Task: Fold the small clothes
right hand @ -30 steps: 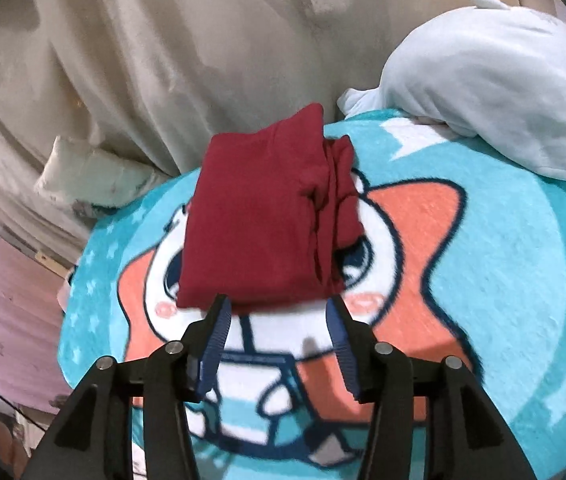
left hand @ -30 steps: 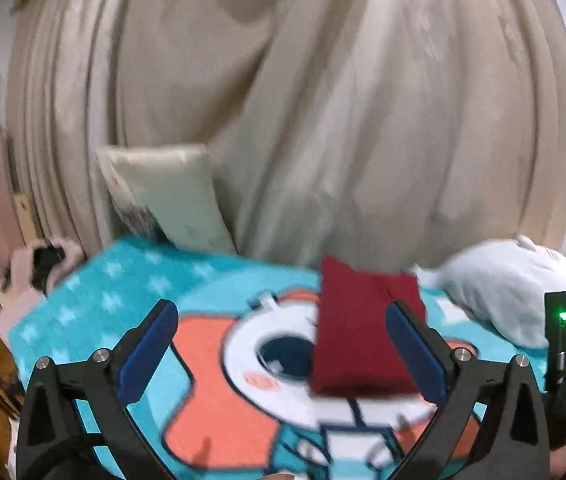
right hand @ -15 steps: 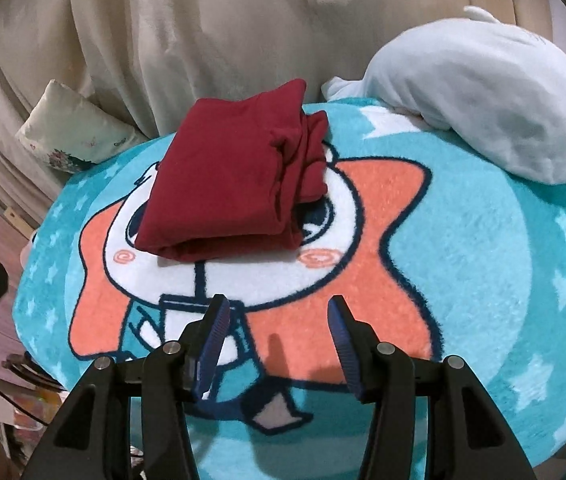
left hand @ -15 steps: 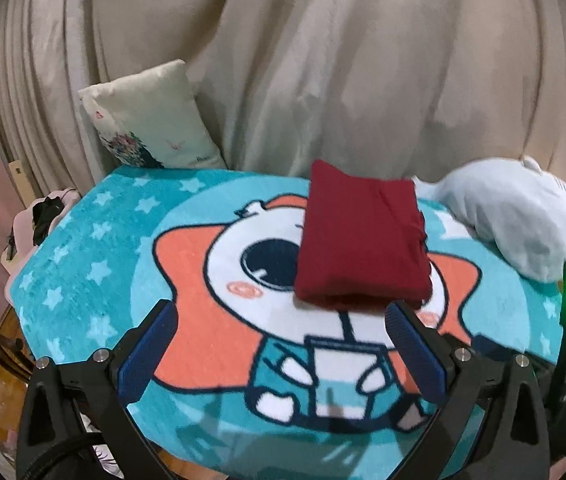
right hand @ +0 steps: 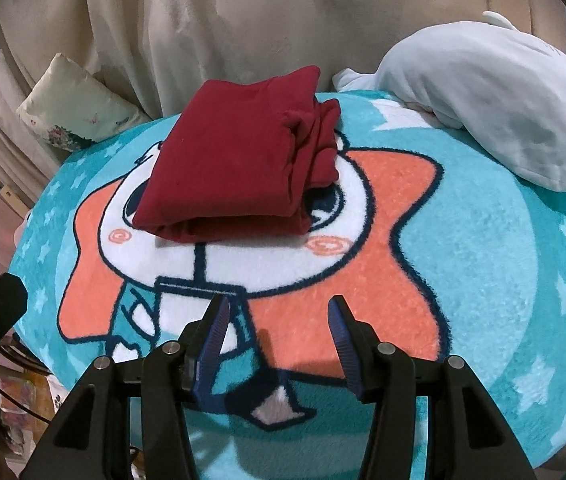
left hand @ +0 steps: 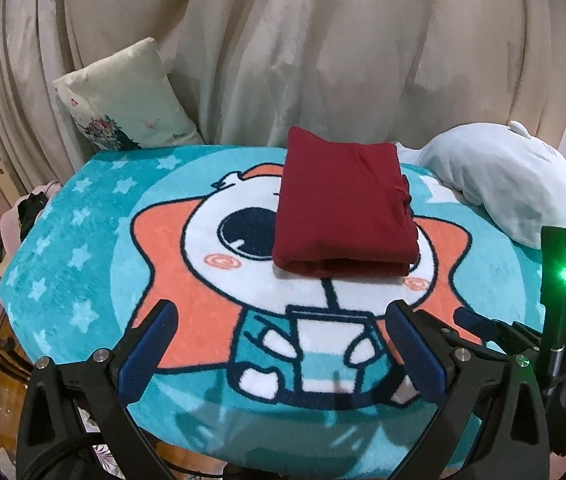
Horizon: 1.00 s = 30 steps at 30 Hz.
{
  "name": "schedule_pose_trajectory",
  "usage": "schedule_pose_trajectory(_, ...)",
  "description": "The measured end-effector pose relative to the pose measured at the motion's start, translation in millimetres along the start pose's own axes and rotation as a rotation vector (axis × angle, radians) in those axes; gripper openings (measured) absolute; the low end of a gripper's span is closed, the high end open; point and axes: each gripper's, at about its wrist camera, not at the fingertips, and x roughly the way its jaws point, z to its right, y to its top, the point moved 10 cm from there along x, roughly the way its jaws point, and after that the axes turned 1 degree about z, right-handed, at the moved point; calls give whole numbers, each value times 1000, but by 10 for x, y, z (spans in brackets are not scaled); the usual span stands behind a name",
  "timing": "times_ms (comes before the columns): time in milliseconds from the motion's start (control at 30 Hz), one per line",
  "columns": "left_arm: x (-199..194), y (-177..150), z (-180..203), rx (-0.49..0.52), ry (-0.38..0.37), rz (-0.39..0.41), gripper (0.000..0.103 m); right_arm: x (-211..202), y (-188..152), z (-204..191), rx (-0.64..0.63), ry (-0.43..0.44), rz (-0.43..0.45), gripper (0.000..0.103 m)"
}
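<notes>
Lengthwise, the folded red garment [left hand: 343, 208] runs away from both cameras.

Folded garment [left hand: 343, 208]: on the blanket [left hand: 83, 264], ahead of both sets of fingers, apart from them.
Plush toy [left hand: 511, 184]: on the blanket, right of the garment, beyond the right gripper [right hand: 279, 340].
Pillow [left hand: 123, 100]: behind the blanket, far left of the left gripper [left hand: 283, 352], leaning on the curtain [left hand: 323, 40].
Curtain: behind everything.

teal cartoon blanket [left hand: 83, 248], floral cushion [left hand: 123, 100], white plush toy [left hand: 503, 184], beige curtain [left hand: 323, 40]
</notes>
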Motion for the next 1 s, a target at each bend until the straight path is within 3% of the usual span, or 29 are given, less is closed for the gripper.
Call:
schedule_pose_trajectory(33,2,0,7,2,0,-1,103,0,0,0,0,0,0,55)
schedule_pose_trajectory(1000,95,-163,0,-49,-61,-80,103,-32,-141,-154,-53,-41,-1,59)
